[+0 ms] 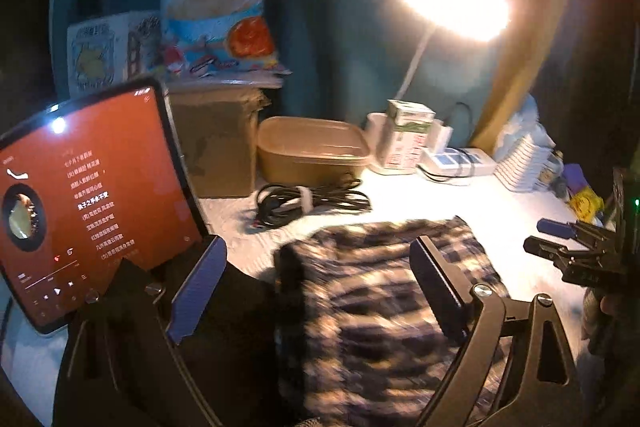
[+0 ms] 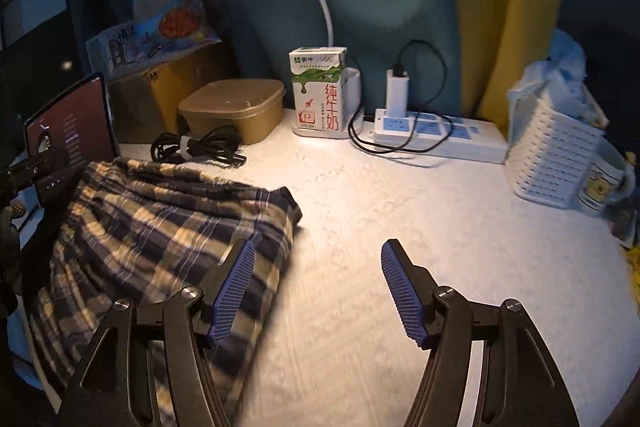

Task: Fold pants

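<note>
Left gripper and right gripper both gape, holding nothing | plaid pants lie folded just beside tablet | fold seems finished; next probably smoothing.

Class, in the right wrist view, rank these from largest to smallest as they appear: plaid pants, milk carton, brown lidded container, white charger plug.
1. plaid pants, though nearest the camera
2. brown lidded container
3. milk carton, close to the container
4. white charger plug
</note>
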Tool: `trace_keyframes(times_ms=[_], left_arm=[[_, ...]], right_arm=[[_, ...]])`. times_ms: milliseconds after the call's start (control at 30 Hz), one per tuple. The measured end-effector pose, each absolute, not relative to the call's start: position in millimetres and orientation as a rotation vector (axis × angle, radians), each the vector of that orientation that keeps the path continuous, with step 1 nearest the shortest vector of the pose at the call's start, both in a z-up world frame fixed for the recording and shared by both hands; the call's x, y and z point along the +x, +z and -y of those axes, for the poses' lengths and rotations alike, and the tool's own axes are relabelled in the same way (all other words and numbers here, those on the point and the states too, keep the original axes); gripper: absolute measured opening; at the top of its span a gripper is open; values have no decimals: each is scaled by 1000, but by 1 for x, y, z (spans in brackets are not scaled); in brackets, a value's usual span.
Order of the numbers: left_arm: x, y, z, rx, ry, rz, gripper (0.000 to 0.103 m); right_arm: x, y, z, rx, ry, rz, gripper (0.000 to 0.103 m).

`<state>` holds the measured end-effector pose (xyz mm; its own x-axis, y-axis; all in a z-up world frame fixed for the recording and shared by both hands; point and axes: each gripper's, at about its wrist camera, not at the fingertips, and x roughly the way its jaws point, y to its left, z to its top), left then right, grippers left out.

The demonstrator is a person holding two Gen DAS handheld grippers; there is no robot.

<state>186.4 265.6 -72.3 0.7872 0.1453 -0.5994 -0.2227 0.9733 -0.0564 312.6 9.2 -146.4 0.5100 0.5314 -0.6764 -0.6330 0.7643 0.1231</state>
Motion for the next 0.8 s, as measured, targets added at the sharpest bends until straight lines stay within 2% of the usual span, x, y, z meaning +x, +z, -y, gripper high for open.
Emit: trace_keyframes(times_ms=[467,700,800], left_arm=[[147,-57,-177,-72,118,-574,93],[130,-49,-134,-71,47,-526,96],[115,-35,-113,-34,34,-452,97]], right_arm=[[252,-121,67,-130,650,-685,70],[221,-92,112,-121,594,-608,70],[207,-76,132,-96,574,-570,75]])
